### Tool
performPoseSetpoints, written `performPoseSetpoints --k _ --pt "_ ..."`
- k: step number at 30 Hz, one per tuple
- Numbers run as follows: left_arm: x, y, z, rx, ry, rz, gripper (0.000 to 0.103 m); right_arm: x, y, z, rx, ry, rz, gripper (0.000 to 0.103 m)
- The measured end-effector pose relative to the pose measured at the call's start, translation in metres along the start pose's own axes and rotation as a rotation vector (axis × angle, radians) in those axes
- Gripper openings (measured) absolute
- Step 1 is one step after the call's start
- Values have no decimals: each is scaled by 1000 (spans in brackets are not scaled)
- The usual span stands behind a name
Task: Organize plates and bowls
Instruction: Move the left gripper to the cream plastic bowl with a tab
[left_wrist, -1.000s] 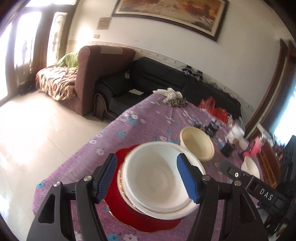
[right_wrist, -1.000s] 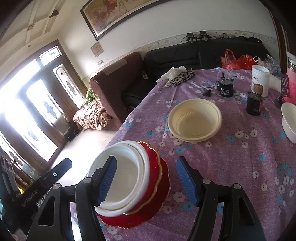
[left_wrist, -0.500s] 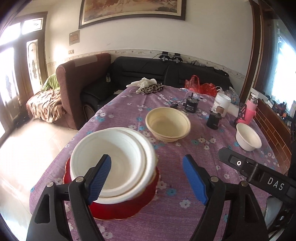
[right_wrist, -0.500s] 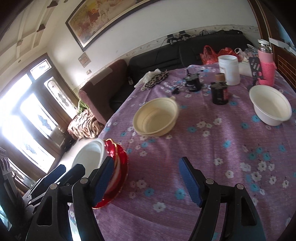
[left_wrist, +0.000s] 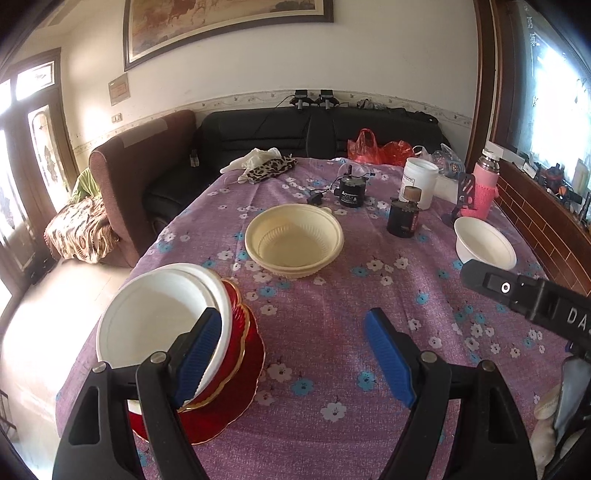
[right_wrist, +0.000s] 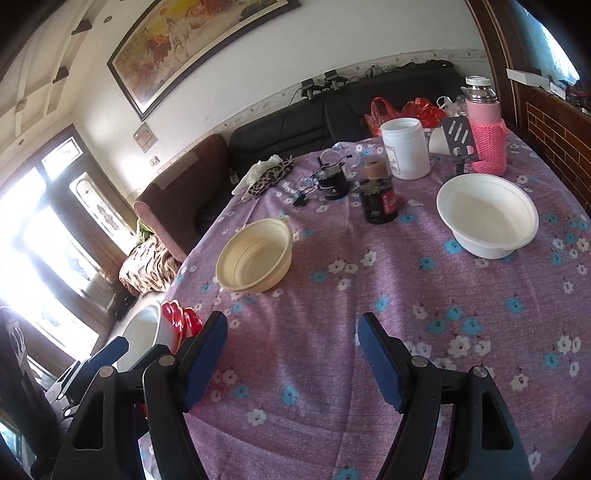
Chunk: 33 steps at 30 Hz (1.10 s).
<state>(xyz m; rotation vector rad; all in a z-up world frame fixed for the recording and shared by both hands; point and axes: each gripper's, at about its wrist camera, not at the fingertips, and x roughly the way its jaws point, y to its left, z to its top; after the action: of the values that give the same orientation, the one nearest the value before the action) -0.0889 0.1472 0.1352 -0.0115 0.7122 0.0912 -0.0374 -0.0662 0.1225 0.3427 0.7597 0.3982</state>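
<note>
The left tool (left_wrist: 295, 354) stands wide with nothing between its blue pads; its jaws have just been opening. Its left pad overlaps the rim of the white bowls (left_wrist: 159, 317), which sit nested in red gold-rimmed plates (left_wrist: 236, 387) at the bench's (left_wrist: 332, 435) near-left corner, close to the cloth's edge where the floor drops away. Whether pad and rim touch I cannot tell. Ahead of this tool, past an open stretch of purple flowered cloth, sits the cream plastic bowl (left_wrist: 293, 240); far ahead-right, a single white bowl (left_wrist: 484, 245).

The right tool (right_wrist: 291, 350) is also spread wide and holds nothing, its jaws having just been opening too. Bare cloth lies directly in front of it. The cream plastic bowl (right_wrist: 255, 254) is ahead-left, the white bowl (right_wrist: 487, 216) ahead-right, well apart from each other. Beyond them stand a dark jar (right_wrist: 378, 201), a white canister (right_wrist: 404, 147) and a pink flask (right_wrist: 485, 129) toward the far edge. The left tool (right_wrist: 107, 354) shows at the lower left beside the stack
</note>
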Motion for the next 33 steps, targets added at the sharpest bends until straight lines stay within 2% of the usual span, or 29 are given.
performPoseSetpoints --k 10,13,17,22,25,30,33 --pt "27 -9 20 54 45 -19 79 27 -8 21 -9 32 -8 78" --pt "42 -5 35 59 110 -85 79 39 -6 31 -20 41 -5 78" --pt "59 12 59 4 185 -163 79 56 -7 40 -14 60 -1 78" --pt "82 35 98 -58 210 -145 79 81 -10 48 5 85 -3 78" --pt "112 46 115 -92 253 -112 79 99 -10 52 15 99 -4 78" --pt "168 65 126 -203 326 -109 79 133 -9 57 28 131 -7 78" --pt "200 71 128 -232 361 -90 79 155 -8 61 47 154 17 78"
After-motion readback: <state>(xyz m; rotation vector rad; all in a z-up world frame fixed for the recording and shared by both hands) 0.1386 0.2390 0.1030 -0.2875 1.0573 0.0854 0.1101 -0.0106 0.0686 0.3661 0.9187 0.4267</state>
